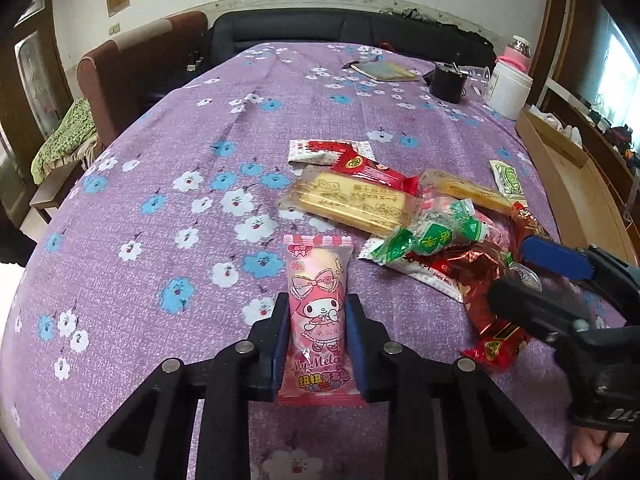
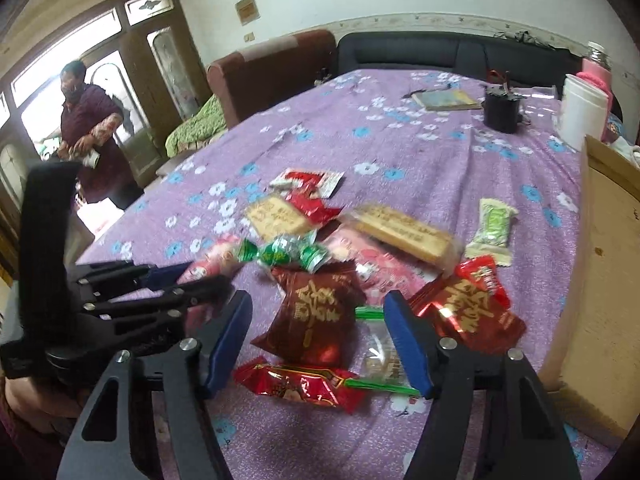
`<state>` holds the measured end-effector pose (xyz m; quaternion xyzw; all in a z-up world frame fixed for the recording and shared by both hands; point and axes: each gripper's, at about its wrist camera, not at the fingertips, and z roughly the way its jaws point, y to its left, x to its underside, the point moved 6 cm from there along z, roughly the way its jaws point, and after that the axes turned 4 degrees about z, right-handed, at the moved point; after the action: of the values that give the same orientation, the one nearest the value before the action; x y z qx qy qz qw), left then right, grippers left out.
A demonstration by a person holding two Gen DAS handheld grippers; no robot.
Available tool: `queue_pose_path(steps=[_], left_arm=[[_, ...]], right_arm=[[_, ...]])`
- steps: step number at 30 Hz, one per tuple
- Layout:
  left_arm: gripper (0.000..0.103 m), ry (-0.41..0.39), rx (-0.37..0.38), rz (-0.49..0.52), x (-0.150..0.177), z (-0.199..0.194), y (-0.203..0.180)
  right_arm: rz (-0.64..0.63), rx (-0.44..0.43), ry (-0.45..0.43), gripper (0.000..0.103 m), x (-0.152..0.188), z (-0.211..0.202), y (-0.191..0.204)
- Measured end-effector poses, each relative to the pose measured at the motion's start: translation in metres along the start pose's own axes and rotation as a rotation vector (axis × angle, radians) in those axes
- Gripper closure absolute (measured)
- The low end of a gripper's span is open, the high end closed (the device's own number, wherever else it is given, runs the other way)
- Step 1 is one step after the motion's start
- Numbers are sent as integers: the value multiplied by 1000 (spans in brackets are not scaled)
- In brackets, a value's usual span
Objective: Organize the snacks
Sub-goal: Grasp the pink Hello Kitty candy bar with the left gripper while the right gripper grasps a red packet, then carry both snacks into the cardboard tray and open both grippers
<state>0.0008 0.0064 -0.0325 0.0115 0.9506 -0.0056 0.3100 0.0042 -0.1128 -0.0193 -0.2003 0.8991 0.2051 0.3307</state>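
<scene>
Currently the left claw point(image 1: 317, 344) is clamping its blue pads on the long sides of the pink snack packet point(image 1: 318, 316), which is lying lengthwise on the purple flowered counter point(image 1: 160, 184), just beside the snack pile point(image 1: 400, 208) on its near-left side. The packet is likely handling as a light, puffy foil pouch: soft, slippery, easily crushed. The mid-body hold, clear of the crimped end seals, is looking appropriate.

The right claw point(image 2: 320, 336) is standing apart, with nothing pressed between its pads; the dark red packet point(image 2: 316, 316) is lying between the open fingers, on the near edge of the pile.

The left wrist view is showing the pink packet's printed face and the pad contact. The right wrist view is showing only a sliver of that packet behind the left claw, but is adding a green wafer packet point(image 2: 494, 228) right of the pile, a cardboard box point(image 2: 600, 280) beyond it, and a person point(image 2: 92, 128) standing far left of the pile.
</scene>
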Motion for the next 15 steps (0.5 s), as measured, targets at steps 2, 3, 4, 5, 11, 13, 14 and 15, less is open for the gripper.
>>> queue_pose_path(steps=[2, 3, 4, 5, 11, 13, 14, 15], left_arm=[[75, -6, -8, 6, 2, 0, 1], [75, -7, -13, 9, 2, 0, 1], [75, -9, -18, 14, 2, 0, 1], [75, -11, -21, 17, 2, 1, 0], [78, -17, -4, 3, 2, -1, 1], [78, -18, 3, -12, 2, -2, 3], [78, -19, 12, -17, 2, -3, 4], [79, -21, 14, -22, 2, -4, 5]], right_arm=[[-22, 21, 17, 39, 5, 7, 2], [-32, 27, 24, 48, 7, 10, 3], [-28, 5, 39, 62, 8, 12, 3], [-14, -24, 56, 66, 10, 14, 4], [13, -59, 38, 69, 9, 2, 6], [22, -68, 11, 68, 6, -4, 7], [29, -73, 0, 68, 3, -6, 5], [33, -77, -13, 68, 1, -9, 4]])
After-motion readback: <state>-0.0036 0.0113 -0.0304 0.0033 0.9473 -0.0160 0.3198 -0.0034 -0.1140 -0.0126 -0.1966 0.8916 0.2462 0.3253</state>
